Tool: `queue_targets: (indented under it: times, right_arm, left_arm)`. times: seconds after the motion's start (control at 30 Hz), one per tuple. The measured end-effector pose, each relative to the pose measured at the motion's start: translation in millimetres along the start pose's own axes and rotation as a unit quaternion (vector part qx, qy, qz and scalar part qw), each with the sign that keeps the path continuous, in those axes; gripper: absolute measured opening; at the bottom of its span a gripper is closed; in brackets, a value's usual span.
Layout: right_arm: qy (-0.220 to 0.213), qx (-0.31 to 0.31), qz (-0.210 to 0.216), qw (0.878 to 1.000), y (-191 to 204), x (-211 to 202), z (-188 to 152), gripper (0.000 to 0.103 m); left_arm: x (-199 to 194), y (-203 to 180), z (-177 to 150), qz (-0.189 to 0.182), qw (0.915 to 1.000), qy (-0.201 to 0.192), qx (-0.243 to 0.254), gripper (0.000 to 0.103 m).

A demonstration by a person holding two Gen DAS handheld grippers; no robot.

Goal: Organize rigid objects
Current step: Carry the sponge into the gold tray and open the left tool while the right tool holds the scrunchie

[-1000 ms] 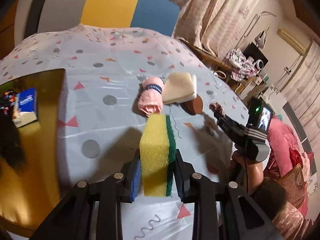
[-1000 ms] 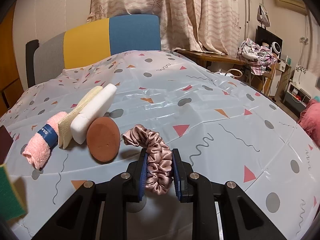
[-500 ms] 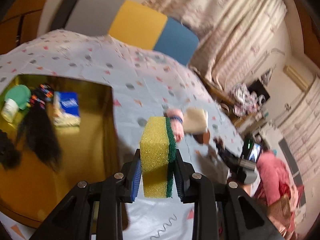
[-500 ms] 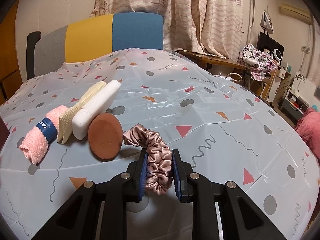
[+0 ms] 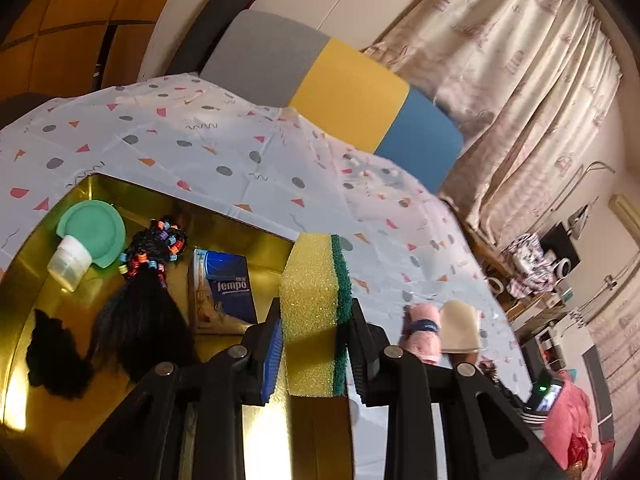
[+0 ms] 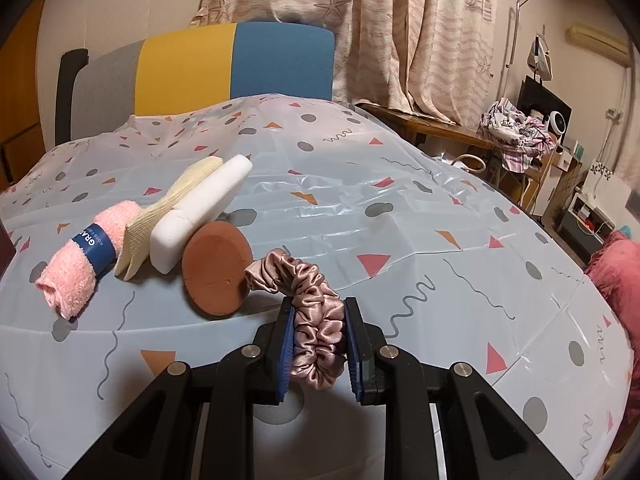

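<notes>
Left wrist: claw [image 5: 314,344] clamps sponge [image 5: 316,312]; tissue pack [image 5: 224,290] reads "tempo".

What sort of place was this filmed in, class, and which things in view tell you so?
Most likely a lived-in room at home, not a lab. A table under a patterned plastic tablecloth stands before a colour-block chair, with long curtains behind and a heap of laundry on a side desk.
</notes>
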State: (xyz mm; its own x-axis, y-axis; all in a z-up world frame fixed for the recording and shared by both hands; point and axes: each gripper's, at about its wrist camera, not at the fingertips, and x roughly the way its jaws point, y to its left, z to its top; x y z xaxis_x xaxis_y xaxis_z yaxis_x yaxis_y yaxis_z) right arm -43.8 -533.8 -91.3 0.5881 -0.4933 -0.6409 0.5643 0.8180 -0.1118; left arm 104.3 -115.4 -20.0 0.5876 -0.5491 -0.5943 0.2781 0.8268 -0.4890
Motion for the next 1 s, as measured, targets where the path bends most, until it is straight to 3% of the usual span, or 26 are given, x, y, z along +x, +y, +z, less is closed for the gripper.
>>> queue_targets:
  times: [0.17,0.23,0.3,0.4,0.7,1.0]
  right_arm:
    - [0.006,-0.001,-0.001,1.000,0,2,0,0.023]
    - [0.006,-0.001,-0.001,1.000,0,2,0,0.023]
    - [0.006,-0.001,-0.001,1.000,0,3,0,0.023]
    - [0.007,-0.002,-0.001,1.000,0,3,0,0.023]
    - [-0.008,-0.011,-0.010,1.000,4,-4,0,0.023]
    - [0.010,-0.028,0.035,0.999,16,-20,-1,0.023]
  left_arm:
    - [35,-4,2,0.027,0.9988,0.037,0.018,0.032]
    - [49,-5,0,0.035,0.9966,0.070,0.026,0.048]
    - [50,-8,-5,0.049,0.9950,0.078,0.039,0.050]
    - [36,-9,-11,0.039,0.9956,0.069,0.049,0.058]
    - [-14,8,-24,0.026,0.9982,0.042,0.033,0.059]
    - [-49,18,-50,0.020,0.9967,0.053,0.058,0.059]
